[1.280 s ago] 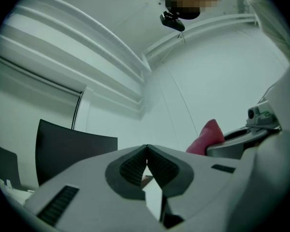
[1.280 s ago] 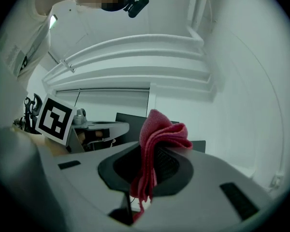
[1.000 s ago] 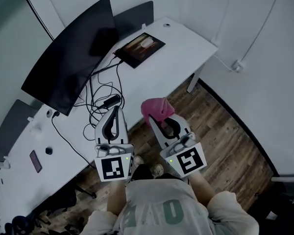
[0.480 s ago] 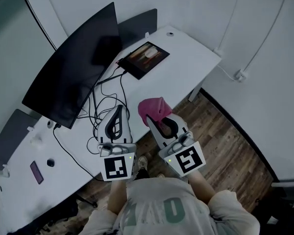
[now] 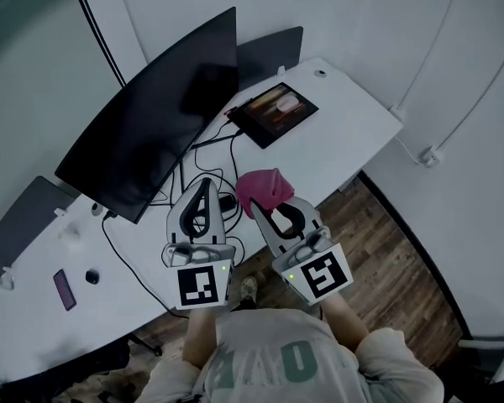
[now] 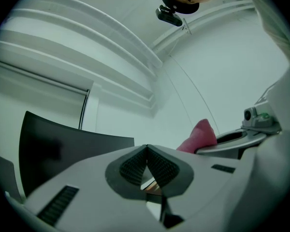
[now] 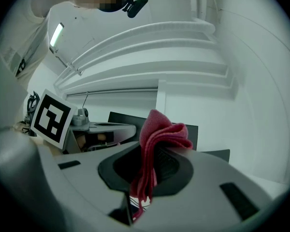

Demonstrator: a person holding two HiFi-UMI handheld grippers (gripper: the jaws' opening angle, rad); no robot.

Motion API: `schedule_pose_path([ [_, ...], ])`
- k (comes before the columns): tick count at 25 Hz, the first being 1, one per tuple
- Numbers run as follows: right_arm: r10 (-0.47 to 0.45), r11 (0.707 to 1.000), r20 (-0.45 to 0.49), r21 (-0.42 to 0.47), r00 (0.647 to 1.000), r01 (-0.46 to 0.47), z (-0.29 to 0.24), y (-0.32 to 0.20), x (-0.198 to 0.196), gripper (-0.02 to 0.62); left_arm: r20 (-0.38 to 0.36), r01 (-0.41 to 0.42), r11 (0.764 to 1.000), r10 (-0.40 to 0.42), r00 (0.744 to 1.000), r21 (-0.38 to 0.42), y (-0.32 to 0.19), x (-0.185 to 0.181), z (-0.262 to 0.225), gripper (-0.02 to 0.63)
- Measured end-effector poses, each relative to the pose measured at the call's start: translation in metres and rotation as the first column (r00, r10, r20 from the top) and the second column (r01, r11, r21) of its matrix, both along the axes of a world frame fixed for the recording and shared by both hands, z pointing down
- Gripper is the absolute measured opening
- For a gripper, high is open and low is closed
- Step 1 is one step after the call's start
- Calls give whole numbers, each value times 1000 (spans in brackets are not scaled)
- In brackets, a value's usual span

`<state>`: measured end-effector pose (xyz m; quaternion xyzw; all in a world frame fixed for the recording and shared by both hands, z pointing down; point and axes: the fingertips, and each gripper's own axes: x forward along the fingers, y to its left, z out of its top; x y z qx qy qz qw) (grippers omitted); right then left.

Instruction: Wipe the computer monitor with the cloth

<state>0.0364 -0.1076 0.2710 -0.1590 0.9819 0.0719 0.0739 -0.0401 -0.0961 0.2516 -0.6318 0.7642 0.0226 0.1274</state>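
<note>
Pink cloth (image 5: 265, 187) is bunched in the right gripper (image 5: 267, 201), whose jaws are clamped on its folds. A wad sticks out past the tips and a tail hangs back between the pads. It is held in the air over the near edge of the white table (image 5: 344, 145), not touching anything.

The monitor (image 5: 155, 128) stands at the back of the table, ahead of those jaws and off to their left. Its dark, wide screen faces the person, and its long axis runs slantwise from near-left to far-right. A tangle of cables (image 5: 203, 154) lies on the table between cloth and screen, and a lit tablet (image 5: 277, 112) sits just past the monitor's right end.

The left gripper (image 5: 204, 185) hovers beside the right one with its jaws together on nothing. It is a shade nearer the screen, but the cloth is in the other one. So I would expect the right gripper to reach forward and leftward over the cables to bring the wad flat against the glass.
</note>
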Motion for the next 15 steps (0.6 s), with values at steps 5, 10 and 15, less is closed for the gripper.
schedule_pose_path([
  [5,-36,999,-12,18,999,36,1,-8,-22,51,-4,27,1000,-27,1000,10,-2,-21,-6,14],
  [10,-84,996,-34,35,996,85,-8,-14,-45,51,1,23,999,-23,1000,-23,-1,-35,-14,14],
  [15,-117,991,-3,66,993,117,-25,-17,-75,51,24,65,998,-65,998,4,4,-59,-32,14],
])
